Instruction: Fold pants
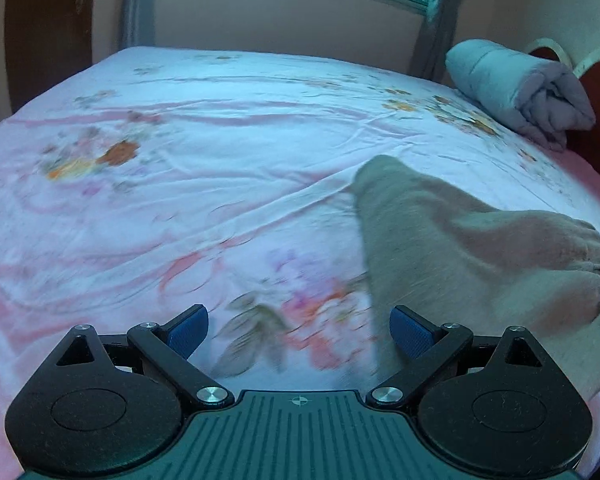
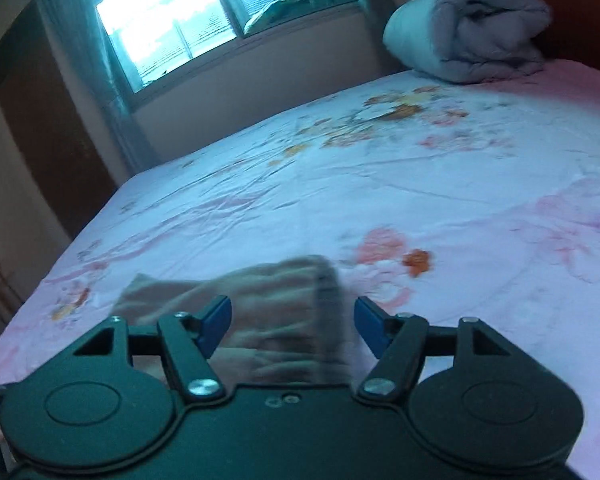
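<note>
The pants (image 1: 460, 248) lie bunched on the floral bed sheet (image 1: 220, 160), a soft grey-beige heap near the bed's front edge, well apart from the rolled grey blanket (image 1: 516, 88) at the far corner by the window (image 2: 172, 20). In the left wrist view the gathered elastic waistband (image 1: 580, 264) sits on the heap's right side, w/ 1 narrower end of fabric pointing away toward the blanket. The left gripper (image 1: 299, 332) hovers w/ jaws wide and nothing between the blue pads; the pants lie just beside its right pad, maybe brushing it, though blur makes contact hard to judge. The right gripper (image 2: 292, 326) is also spread w/ a clear gap at each pad — the pants (image 2: 268, 320) lie past and below the gap, blurred, not pinched. The cloth looks light, limp and thick-ish, prob. fleece or jersey: it should sag and drape rather than hold shape, won't slip much on rubbery pads, and nothing about it is fragile. Best hold is likely the waistband, 1 gripper at each end, since the elastic seam gives a firm ridge — then lift and shake flat before folding.
</note>
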### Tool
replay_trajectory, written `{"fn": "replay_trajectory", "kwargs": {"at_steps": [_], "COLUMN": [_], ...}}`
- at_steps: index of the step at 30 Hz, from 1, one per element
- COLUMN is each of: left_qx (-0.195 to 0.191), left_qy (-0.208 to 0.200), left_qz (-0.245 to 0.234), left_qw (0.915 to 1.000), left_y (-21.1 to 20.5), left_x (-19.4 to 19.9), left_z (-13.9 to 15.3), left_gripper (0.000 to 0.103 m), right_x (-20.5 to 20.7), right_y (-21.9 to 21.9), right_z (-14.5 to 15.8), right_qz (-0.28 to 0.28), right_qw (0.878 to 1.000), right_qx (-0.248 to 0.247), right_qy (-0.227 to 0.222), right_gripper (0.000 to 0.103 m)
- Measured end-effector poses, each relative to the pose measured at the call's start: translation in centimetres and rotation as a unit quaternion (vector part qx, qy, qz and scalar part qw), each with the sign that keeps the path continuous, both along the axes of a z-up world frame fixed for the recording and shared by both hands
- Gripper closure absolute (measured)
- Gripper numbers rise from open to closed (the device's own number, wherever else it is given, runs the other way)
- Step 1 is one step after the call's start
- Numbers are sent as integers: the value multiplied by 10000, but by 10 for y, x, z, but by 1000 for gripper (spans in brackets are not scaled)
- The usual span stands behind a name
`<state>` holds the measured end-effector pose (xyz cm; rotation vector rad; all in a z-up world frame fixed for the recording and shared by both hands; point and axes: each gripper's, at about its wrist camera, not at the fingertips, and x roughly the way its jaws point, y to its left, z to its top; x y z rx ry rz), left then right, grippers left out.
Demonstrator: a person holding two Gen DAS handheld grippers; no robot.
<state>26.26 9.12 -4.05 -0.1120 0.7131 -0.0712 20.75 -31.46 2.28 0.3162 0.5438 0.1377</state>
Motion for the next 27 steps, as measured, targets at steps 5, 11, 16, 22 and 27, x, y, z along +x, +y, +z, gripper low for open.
{"fn": "replay_trajectory", "kwargs": {"at_steps": [5,11,16,22,27], "left_qx": [209,386,402,344,113], "left_qy": [24,229,434,505,358], "left_qz": [169,797,1163,1243,976], "left_qw": [9996,9958,9914,9904,9945], "left_y": [-2,46,87,102,84], "left_x": [-1,-15,-25,-26,-19], "left_z": [2,-2,-12,-23,-18], "left_gripper": [6,6,6,6,6], "right_x": [19,79,117,80,31], "right_y": [45,153,207,165,60], "right_z": [14,2,-34,1,10], "right_qz": [699,1632,1872,1628,907], "right_qw": [9969,9832,9648,9814,9958], "right_qx": [-245,-823,-1656,-1016,86], "right_qy": [-275,-17,821,62,-115], "right_gripper": [42,43,42,39,39]}}
